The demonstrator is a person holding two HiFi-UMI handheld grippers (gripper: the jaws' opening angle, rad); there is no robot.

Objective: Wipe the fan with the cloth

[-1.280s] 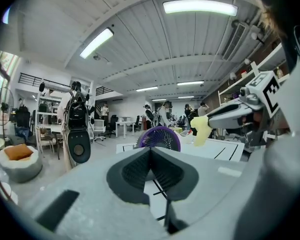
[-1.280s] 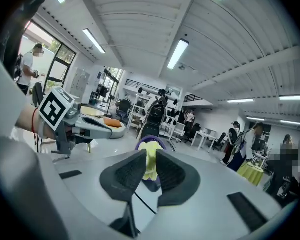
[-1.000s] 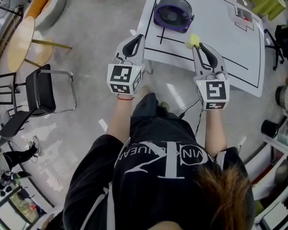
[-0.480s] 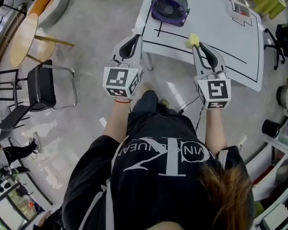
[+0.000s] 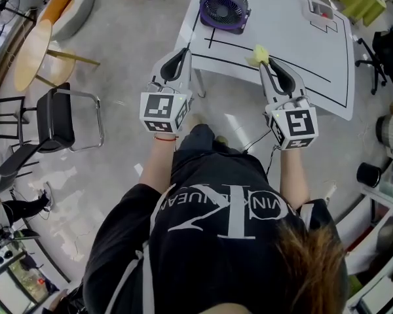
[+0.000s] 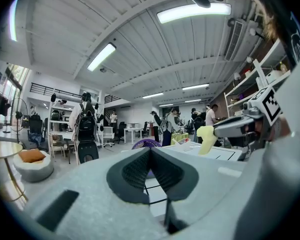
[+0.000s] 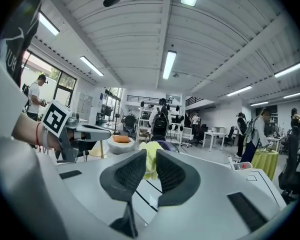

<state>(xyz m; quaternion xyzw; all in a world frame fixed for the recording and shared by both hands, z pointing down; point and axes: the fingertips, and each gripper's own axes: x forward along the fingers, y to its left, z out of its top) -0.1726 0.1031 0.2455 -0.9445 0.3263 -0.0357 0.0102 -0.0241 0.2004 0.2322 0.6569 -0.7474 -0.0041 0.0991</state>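
1. A grey concrete floor [image 5: 131, 38] spreads under everything; the person stands on it at the near side of the scene.
2. A white rectangular desk marked with black tape lines [image 5: 295, 38] stands far and to the right.
3. A black chair with a metal tube frame [image 5: 56, 120] sits on the floor at the left, well apart from the desk.
4. A round purple fan with a dark grille [image 5: 224, 10] stands on the desk's far left corner, its grille facing up.
5. The left hand-held gripper [image 5: 185, 51], grey with a square-marker cube, is over the floor just beside the desk's near left corner. Its jaws are pressed together with nothing between them [image 6: 151, 156].
6. The right hand-held gripper [image 5: 263, 63] reaches over the desk's near edge, its jaws narrow and clamped on the cloth [image 7: 151, 151].
7. The small crumpled yellow cloth [image 5: 258, 55] sticks out beyond the right jaw tips, above the desk's near edge and well apart from the fan.
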